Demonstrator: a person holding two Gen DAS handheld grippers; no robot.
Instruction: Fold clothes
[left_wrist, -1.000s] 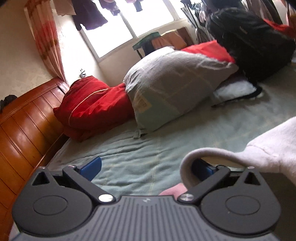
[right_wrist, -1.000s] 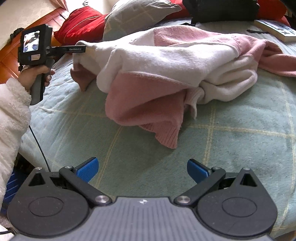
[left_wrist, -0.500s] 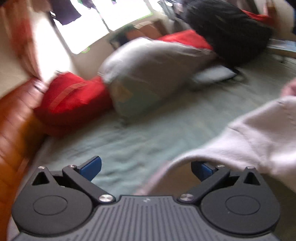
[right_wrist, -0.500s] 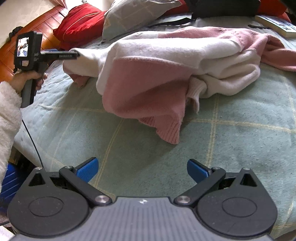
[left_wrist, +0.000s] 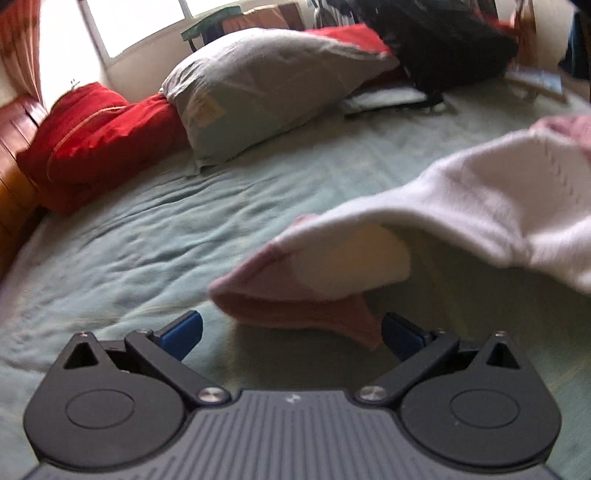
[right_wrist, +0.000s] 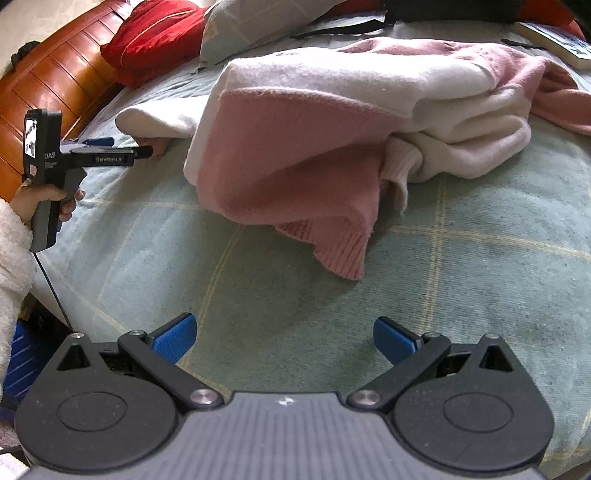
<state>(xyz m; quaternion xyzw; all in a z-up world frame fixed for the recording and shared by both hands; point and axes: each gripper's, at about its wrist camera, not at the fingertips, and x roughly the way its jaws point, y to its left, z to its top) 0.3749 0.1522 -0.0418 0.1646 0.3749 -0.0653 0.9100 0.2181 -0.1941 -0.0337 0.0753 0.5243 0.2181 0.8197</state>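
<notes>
Lettering on the left gripper (right_wrist: 147, 150), read from the right wrist view, says "DAS" on the block under its small screen and what looks like "GenRobot.AI" along the bar. A hand (right_wrist: 44, 201) in a fluffy white sleeve (right_wrist: 13, 251) grips its handle. Its blue fingers (left_wrist: 181, 334) stand wide apart, holding nothing, with the sweater's pink cuff (left_wrist: 295, 302) lying just ahead between them. The right gripper (right_wrist: 284, 338) is spread too, over bare bedspread (right_wrist: 461, 288), well short of the sweater (right_wrist: 332, 122). That pink and white sweater lies bunched mid-bed, one ribbed hem pointing toward the right gripper. Open bedspread runs all along the near edge and left of the cuff. A wooden headboard (right_wrist: 55, 74) bounds the left side; red cushion (left_wrist: 96, 144), grey pillow (left_wrist: 266, 85) and black bag (left_wrist: 443, 44) crowd the far edge. A book (right_wrist: 554, 44) lies far right, its cover unreadable.
</notes>
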